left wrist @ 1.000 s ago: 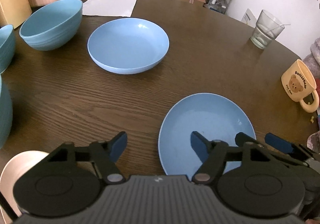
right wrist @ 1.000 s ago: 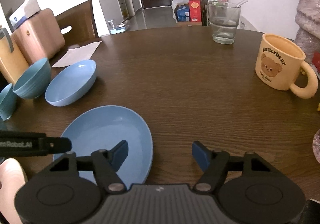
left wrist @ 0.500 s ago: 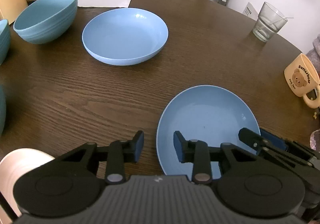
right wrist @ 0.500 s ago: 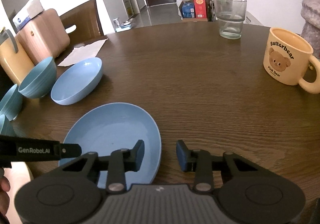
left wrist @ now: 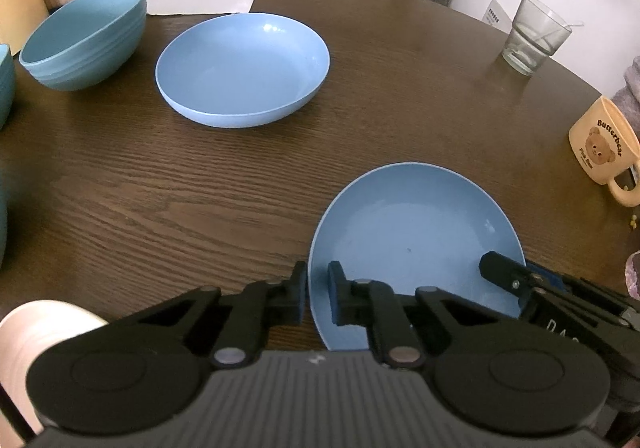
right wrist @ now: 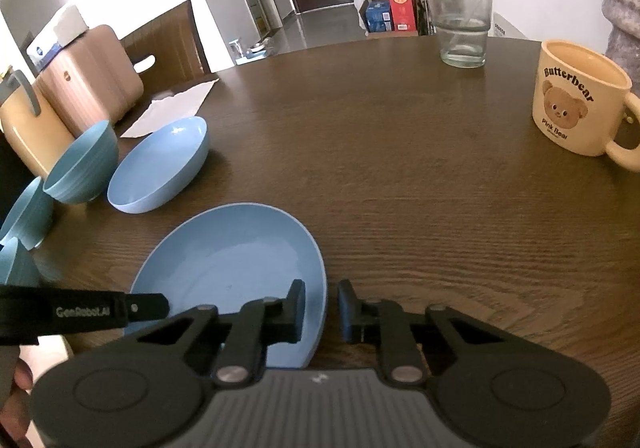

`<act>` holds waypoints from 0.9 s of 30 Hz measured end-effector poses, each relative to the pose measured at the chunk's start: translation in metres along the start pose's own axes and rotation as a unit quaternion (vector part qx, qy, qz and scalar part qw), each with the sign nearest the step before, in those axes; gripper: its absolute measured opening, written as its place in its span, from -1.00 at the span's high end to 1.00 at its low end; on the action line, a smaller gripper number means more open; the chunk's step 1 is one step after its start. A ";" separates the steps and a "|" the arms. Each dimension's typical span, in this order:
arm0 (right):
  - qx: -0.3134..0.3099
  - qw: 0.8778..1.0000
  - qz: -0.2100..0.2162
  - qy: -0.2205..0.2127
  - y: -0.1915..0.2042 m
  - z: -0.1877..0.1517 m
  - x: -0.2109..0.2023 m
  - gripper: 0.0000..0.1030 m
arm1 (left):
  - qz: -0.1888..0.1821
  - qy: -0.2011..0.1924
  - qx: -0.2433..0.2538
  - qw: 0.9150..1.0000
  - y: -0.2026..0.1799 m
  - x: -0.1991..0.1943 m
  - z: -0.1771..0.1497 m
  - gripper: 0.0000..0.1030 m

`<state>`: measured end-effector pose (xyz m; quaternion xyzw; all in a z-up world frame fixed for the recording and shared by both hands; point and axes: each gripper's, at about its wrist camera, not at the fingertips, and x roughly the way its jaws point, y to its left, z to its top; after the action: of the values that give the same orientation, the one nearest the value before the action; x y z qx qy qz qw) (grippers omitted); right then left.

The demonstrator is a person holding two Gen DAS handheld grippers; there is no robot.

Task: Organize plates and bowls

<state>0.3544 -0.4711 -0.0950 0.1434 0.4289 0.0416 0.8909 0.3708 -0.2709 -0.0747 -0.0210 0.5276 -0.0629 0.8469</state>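
The flat, round light-blue plate point(left wrist: 416, 232) lay on the dark brown wooden table point(left wrist: 160, 200), near its close edge, with a gripper at each side of its rim. The left gripper point(left wrist: 317, 294) straddled the plate's left rim, one finger outside on the wood and one over the plate; its jaws had just been closing and stood narrow, with the rim between them, though actual pad contact could not be told. The right gripper point(right wrist: 322, 310) likewise bracketed the right rim, its jaws also just closed down to a narrow gap around the edge. The left wrist view alone showed the shallow light-blue bowl point(left wrist: 242, 68) fully from above, beyond the plate, with a deeper teal bowl point(left wrist: 84, 36) to its left. The right wrist view alone showed the cream bear-printed mug point(right wrist: 576, 98) whole, a clear drinking glass point(right wrist: 462, 24), and a wooden chair point(right wrist: 168, 40) behind the table.
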 end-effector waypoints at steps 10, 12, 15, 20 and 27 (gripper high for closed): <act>-0.002 1.000 0.003 -0.003 0.002 -0.002 0.000 0.77 | 0.006 -0.005 0.003 1.000 -0.003 -0.001 -0.002 0.77; 0.000 1.000 0.004 -0.004 0.001 -0.002 0.000 0.80 | 0.007 -0.005 0.002 1.000 -0.002 -0.001 -0.002 0.77; 0.000 1.000 0.007 -0.004 0.001 -0.002 0.000 0.81 | 0.009 -0.005 -0.001 1.000 -0.002 -0.001 -0.002 0.77; -0.003 1.000 0.008 -0.003 0.002 -0.002 0.000 0.81 | 0.012 -0.005 -0.001 1.000 -0.002 -0.002 -0.002 0.77; -0.002 1.000 0.009 -0.004 0.002 -0.002 -0.001 0.80 | 0.011 -0.009 -0.001 1.000 -0.002 -0.004 -0.005 0.77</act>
<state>0.3521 -0.4690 -0.0949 0.1451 0.4239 0.0497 0.8926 0.3649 -0.2720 -0.0734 -0.0164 0.5199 -0.0524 0.8524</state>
